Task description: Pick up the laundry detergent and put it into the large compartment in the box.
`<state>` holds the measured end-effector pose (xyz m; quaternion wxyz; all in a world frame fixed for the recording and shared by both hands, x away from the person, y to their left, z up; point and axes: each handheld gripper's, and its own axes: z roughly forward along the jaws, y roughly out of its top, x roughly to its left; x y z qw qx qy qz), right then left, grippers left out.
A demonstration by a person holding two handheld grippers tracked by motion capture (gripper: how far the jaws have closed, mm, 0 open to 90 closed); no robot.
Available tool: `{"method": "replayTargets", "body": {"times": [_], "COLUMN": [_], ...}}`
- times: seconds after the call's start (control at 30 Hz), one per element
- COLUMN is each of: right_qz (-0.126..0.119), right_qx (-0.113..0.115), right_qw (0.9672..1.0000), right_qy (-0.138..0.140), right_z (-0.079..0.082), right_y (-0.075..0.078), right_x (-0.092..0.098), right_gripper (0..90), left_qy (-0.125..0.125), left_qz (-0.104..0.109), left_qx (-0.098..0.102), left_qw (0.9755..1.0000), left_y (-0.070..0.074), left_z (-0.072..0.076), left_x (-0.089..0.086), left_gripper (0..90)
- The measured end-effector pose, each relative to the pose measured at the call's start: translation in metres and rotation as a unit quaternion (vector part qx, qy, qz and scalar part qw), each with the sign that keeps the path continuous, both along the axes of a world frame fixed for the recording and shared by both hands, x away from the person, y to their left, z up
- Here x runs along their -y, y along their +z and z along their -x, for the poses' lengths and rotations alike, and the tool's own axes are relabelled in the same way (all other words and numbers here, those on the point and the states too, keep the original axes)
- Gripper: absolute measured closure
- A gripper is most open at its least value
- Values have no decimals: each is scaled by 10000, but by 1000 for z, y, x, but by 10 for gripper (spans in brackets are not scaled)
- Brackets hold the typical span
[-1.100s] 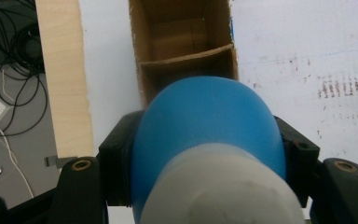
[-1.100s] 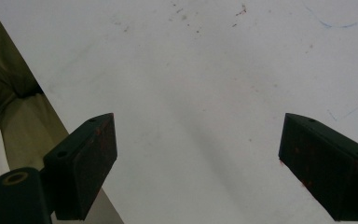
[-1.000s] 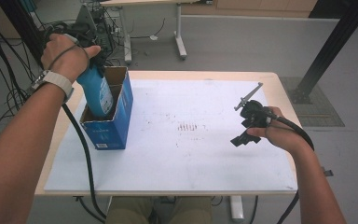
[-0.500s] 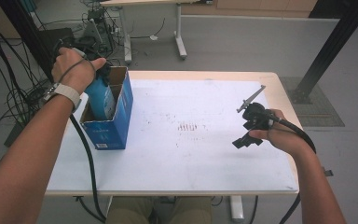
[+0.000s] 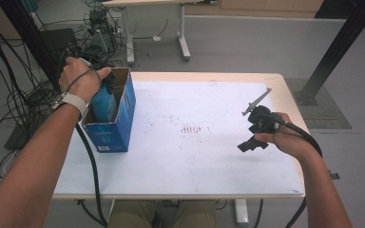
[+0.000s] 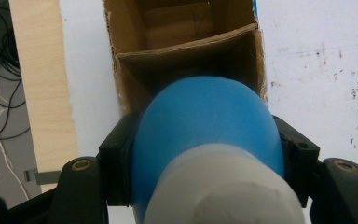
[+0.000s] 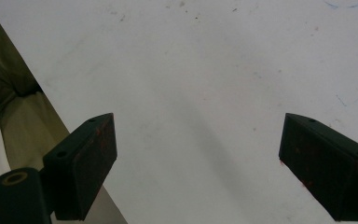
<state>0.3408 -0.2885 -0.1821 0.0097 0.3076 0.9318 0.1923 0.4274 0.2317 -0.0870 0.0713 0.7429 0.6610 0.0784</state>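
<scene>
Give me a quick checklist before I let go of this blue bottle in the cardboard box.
1. Grip: left hand-held gripper is clamped on both sides of the blue bottle: ok.
2. Bottle over the right spot: it sits in the near compartment of the cardboard box, in front of the divider: ok.
3. Bottle bottom resting on the box floor: hidden by the bottle and the box walls: cannot tell.
4. Far compartment free: looks empty in the left gripper view: ok.
5. Right hand-held gripper out of the way: open, holding nothing, above the white table, well apart from the box: ok.
</scene>
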Motion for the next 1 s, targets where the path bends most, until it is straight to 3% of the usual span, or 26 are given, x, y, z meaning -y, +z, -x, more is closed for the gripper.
{"method": "replayTargets", "body": {"times": [0.4, 1.0], "right_qz": [2, -15], "right_qx": [-20, -37], "right_qw": [10000, 10000], "right_qy": [-11, -28], "right_z": [-1, -2], "right_y": [-2, -4], "right_x": [0, 2], "right_gripper": [113, 112], "left_qy": [-34, -102], "left_qz": [-39, -34], "left_qx": [144, 155], "left_qw": [9999, 9998], "left_y": [-15, -33], "left_z": [3, 2], "left_x": [1, 1], "left_gripper": [373, 373]}}
